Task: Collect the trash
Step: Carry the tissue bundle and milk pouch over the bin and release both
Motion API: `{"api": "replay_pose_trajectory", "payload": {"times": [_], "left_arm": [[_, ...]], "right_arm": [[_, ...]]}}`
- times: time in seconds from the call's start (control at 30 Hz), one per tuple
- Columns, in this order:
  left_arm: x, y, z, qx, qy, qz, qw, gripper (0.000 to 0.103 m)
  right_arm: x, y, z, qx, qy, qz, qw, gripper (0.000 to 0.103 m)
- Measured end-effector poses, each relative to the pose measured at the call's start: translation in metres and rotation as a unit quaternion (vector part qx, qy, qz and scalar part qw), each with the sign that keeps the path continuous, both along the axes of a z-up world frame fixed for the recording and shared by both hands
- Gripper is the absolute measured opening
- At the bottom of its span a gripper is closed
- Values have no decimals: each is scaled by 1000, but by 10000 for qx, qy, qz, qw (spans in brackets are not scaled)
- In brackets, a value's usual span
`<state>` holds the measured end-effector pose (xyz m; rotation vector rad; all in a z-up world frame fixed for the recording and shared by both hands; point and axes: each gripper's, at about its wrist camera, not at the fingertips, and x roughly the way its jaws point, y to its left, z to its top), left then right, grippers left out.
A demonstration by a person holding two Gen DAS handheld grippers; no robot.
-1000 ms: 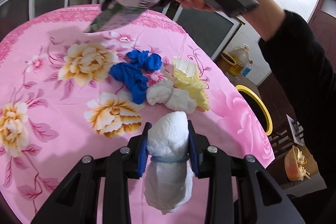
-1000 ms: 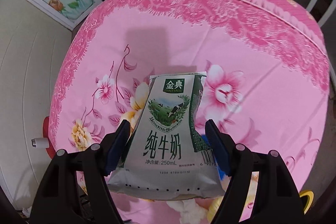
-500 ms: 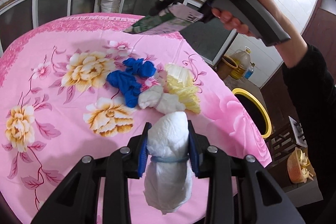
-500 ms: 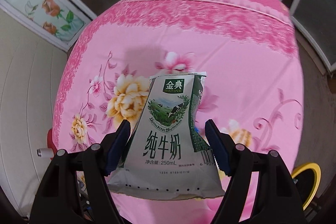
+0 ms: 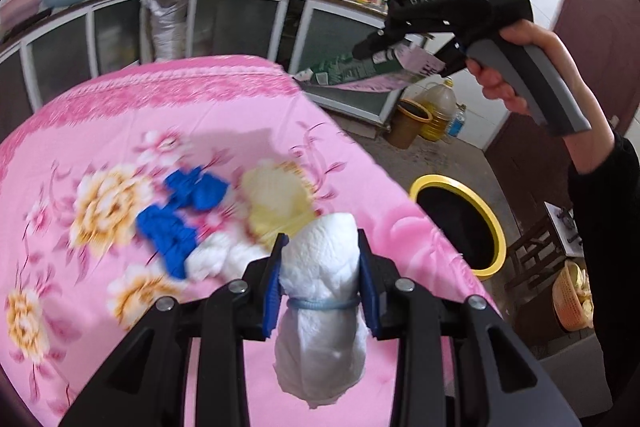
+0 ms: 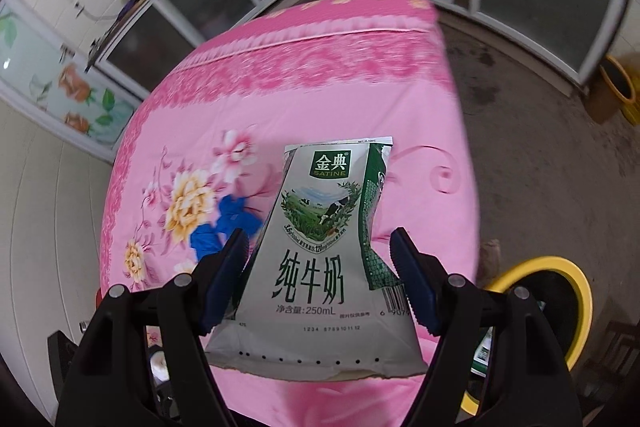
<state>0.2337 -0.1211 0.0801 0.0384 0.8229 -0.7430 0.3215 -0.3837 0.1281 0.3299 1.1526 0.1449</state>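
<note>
While gripped in right claw (image 6: 320, 263), milk carton (image 6: 320, 251) reads "SATINE", "250mL"; left claw (image 5: 320, 279) clamps tissue wad (image 5: 320, 307)

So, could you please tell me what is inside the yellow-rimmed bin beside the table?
The yellow-rimmed bin shows only a dark interior from both views; no trash is visible inside. Its bottom is in shadow, so contents there cannot be ruled out.

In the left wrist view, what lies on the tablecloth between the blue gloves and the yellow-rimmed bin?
In the left wrist view, a crumpled yellow wad lies between the blue gloves and the bin, then bare pink tablecloth up to the table's edge.
</note>
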Motion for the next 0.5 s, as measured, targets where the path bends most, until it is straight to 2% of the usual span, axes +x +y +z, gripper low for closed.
{"api": "replay_pose_trajectory", "payload": {"times": [0.5], "left_arm": [[1,-140,31,-13,-221,-1002,9947,30]], "right_arm": [[-112,-159,9,14,-308,-1206,9922,69]]}}
